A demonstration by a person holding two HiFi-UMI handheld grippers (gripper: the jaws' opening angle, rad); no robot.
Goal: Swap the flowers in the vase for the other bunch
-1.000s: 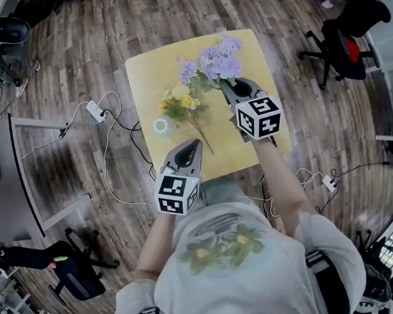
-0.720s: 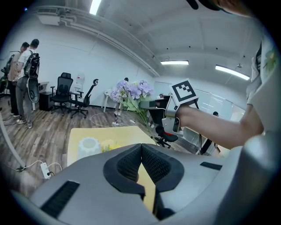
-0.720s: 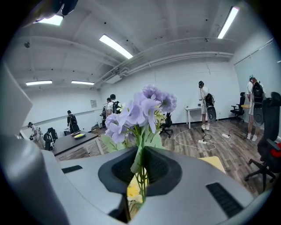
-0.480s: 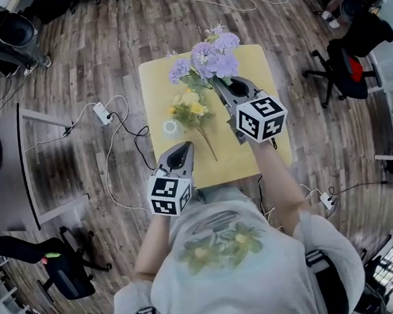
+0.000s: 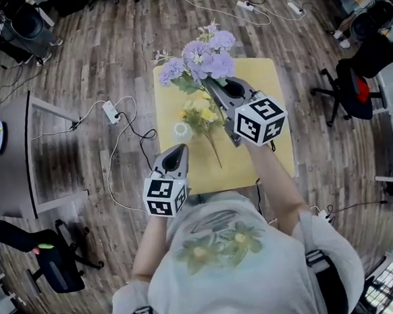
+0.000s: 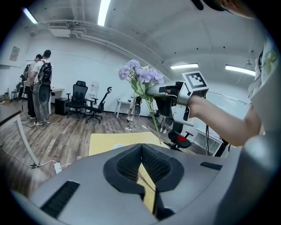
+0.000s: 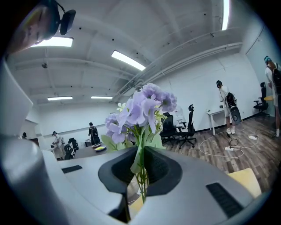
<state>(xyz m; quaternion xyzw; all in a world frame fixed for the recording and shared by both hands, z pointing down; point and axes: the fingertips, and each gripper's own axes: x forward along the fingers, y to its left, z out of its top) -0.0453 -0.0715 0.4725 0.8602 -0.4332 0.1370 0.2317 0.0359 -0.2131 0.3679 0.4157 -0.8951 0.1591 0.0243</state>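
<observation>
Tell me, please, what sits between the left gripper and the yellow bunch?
The small white vase, seen in the head view, stands between the left gripper and the yellow bunch.

Lilac flower bunch (image 5: 202, 59) with green stems, yellow flower bunch (image 5: 199, 111), white vase (image 5: 182, 130), pale yellow table (image 5: 277, 154), brown wood-plank floor (image 5: 107, 51).

yellow tbl (image 5: 277, 150) w/ vase (image 5: 182, 130), yellow bunch (image 5: 197, 112)

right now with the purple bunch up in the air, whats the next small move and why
Probably lay the purple bunch down on the bare right side of the table. The right tongs are shut on its stems, well clear of the vase, which appears to hold no flowers. The yellow bunch lies beside the vase, and the left tongs are shut and empty.
</observation>
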